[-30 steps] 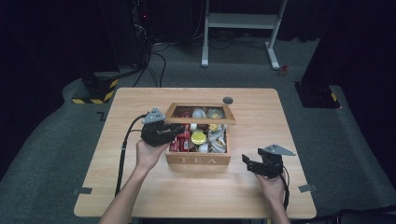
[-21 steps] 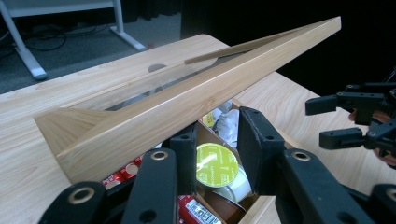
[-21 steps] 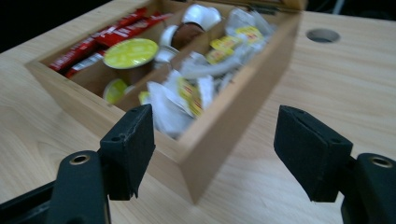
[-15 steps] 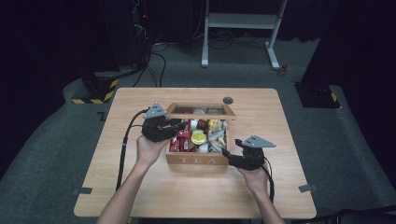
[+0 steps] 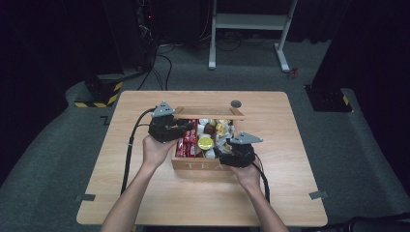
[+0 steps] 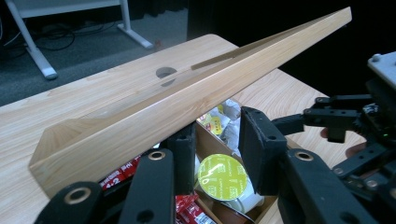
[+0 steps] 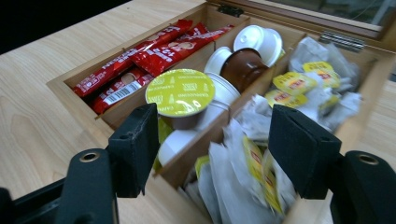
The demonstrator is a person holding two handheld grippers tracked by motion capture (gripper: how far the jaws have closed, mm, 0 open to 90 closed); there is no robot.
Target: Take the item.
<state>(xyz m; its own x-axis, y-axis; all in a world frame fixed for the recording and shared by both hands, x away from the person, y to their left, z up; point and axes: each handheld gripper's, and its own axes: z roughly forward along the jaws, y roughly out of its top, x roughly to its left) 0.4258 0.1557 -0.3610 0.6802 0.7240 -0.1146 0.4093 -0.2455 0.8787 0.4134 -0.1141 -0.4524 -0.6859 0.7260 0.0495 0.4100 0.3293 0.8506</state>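
Both tongs spread: left tongs [image 6: 217,154] at lid [image 6: 187,112], right tongs [image 7: 217,154] over tea box [image 5: 205,164], three compartments

The raised lid [image 5: 209,112] walls off the tea box [image 5: 200,165] at the back. Packed capsules [image 7: 180,92], sachets [image 7: 140,70] and tea bags [image 7: 261,163] leave little slack; bare table [image 5: 300,193] surrounds it.

left gripper [image 5: 186,126] part-open, right gripper [image 5: 218,152] jaws wide

Matt pale wooden tea box [image 7: 84,77], glossy red foil sachets [image 7: 154,49], yellow foil-lidded plastic capsule [image 7: 180,92], crinkled paper teabags [image 7: 243,168]
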